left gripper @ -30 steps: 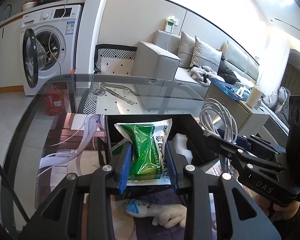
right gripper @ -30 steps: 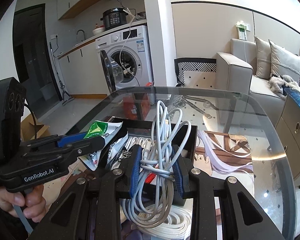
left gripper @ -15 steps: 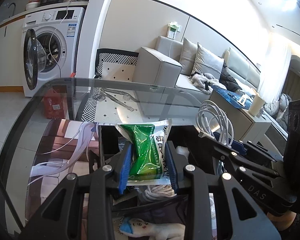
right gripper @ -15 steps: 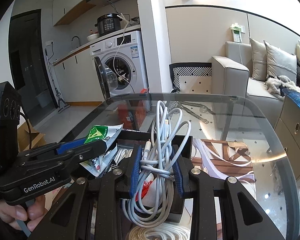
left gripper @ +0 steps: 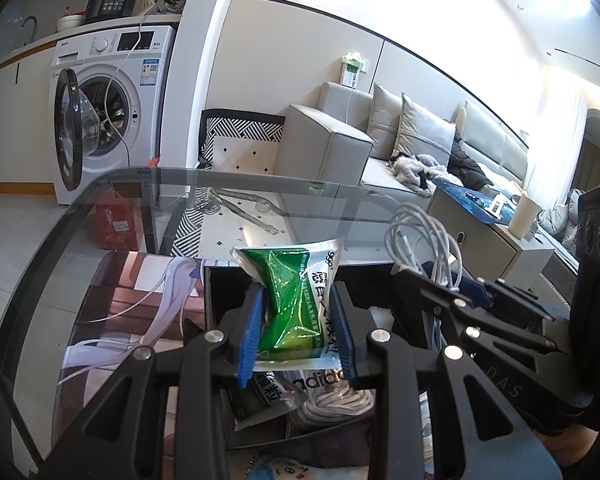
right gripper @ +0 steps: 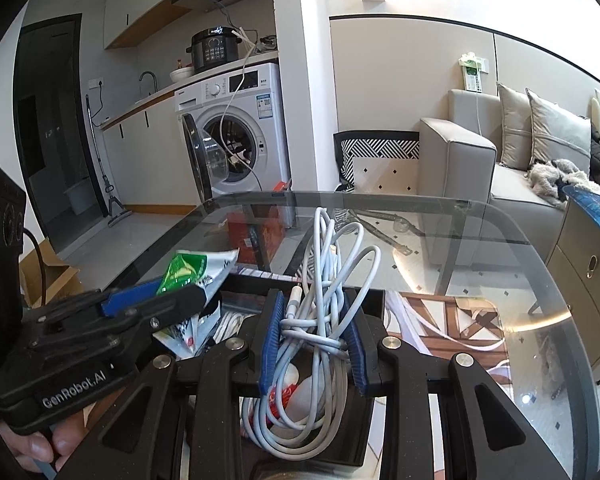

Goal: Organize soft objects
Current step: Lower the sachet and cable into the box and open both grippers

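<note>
A living room with a washer (left gripper: 112, 108) at 11 o'clock and a sofa (left gripper: 380, 148) at 1 o'clock lies beyond the glass bench (left gripper: 100, 216). On it sits a black box (left gripper: 220, 292), already holding a rope coil and other packets. The left claw (left gripper: 298, 326) is clamped on a green packet (left gripper: 296, 300), pinched at its middle so the soft pouch stands upright between the pads, above the box. The right claw (right gripper: 312, 340) grips a white cable bundle (right gripper: 324, 304) round its waist, loops spilling toward 12 and 6 o'clock; it too hangs over the box. Both seem held high to clear the rim, whether lifting out or lowering in I cannot tell.
</note>
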Motion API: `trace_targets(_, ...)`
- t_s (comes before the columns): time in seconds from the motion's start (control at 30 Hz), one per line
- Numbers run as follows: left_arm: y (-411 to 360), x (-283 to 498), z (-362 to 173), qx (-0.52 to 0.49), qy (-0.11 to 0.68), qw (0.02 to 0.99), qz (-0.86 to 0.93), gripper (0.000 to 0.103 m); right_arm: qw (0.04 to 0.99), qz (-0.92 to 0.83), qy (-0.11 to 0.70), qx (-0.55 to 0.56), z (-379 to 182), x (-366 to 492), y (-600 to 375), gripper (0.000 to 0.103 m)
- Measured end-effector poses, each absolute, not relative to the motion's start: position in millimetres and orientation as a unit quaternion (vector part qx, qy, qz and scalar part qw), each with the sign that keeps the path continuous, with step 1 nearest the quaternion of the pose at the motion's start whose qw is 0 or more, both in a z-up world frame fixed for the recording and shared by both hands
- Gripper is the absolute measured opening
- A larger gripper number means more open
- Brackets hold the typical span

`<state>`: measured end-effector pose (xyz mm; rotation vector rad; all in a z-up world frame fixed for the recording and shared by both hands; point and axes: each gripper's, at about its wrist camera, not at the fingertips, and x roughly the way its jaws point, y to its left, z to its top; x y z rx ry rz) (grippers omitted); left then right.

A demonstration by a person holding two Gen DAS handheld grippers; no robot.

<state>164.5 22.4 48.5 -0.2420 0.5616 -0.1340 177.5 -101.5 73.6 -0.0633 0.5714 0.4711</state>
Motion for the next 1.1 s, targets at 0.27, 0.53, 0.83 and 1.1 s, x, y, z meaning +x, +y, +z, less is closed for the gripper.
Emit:
trace_targets(0.27,12,174,37,-0.1,0.314,0.941,-0.072,0.032,0.921,0.234,0.303,-0.065,59,179,-97,0.029)
trace_targets(0.53,-1,173,32,-0.059,0.337,0.936,-0.079,0.033,0.91,0.245,0.327,-0.072,52,183,-98,0.029)
trace_targets(0.83,5,171,37,-0.081,0.349,0.927,-0.111,0.054,0.926,0.225,0.296,-0.07,63,177,-107,0.041)
trace_targets(1.1,11,151,50,-0.085,0.334,0.93,-0.126,0.095,0.926,0.213,0.306,-0.065,68,153,-137,0.086)
